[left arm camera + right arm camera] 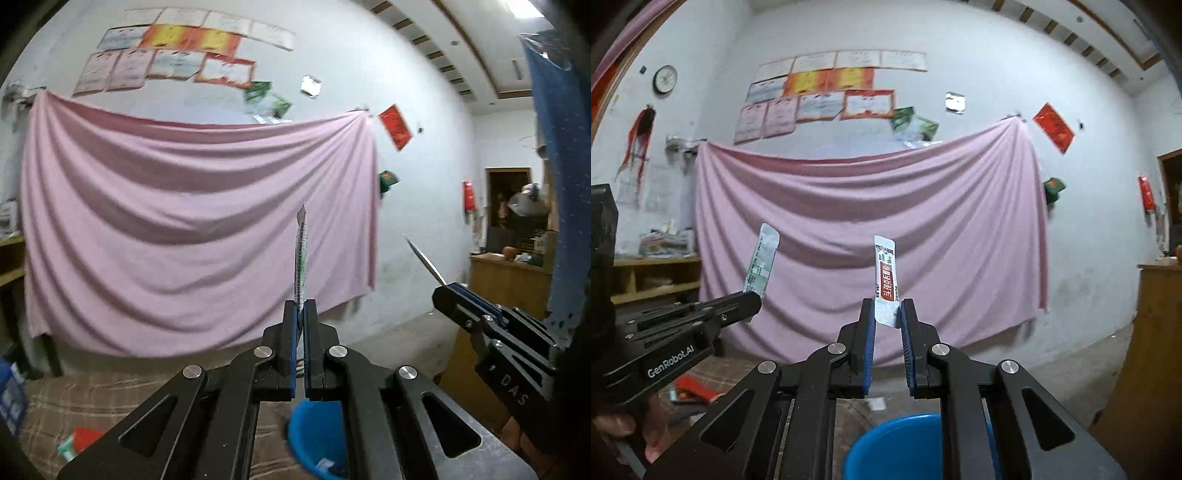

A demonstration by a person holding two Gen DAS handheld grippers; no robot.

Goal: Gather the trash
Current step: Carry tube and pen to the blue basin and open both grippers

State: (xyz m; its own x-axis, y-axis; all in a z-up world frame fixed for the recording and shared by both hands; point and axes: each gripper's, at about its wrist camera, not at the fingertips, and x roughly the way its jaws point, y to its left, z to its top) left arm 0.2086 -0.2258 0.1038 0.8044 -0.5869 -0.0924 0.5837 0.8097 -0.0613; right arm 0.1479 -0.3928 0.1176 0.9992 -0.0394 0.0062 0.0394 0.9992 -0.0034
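Clamped upright in the left gripper (303, 308) and right gripper (888, 314), two sachets (885, 275) are held with the blue bin (897, 446) at 6 o'clock, nearer the right.

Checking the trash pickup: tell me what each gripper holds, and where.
Left gripper pinches a green-printed sachet by its bottom end. Right gripper pinches a red-labelled sachet by its bottom end.

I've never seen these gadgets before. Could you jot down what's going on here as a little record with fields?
Left tongs: shut on a green-printed sachet, standing upright
Right tongs: shut on a red-labelled sachet, upright
Bin: blue bucket below both tongs
Trash still lying about: red packet on the checked cloth
Backdrop: pink sheet hung on the wall
Stage: both sachets held up, not yet dropped in
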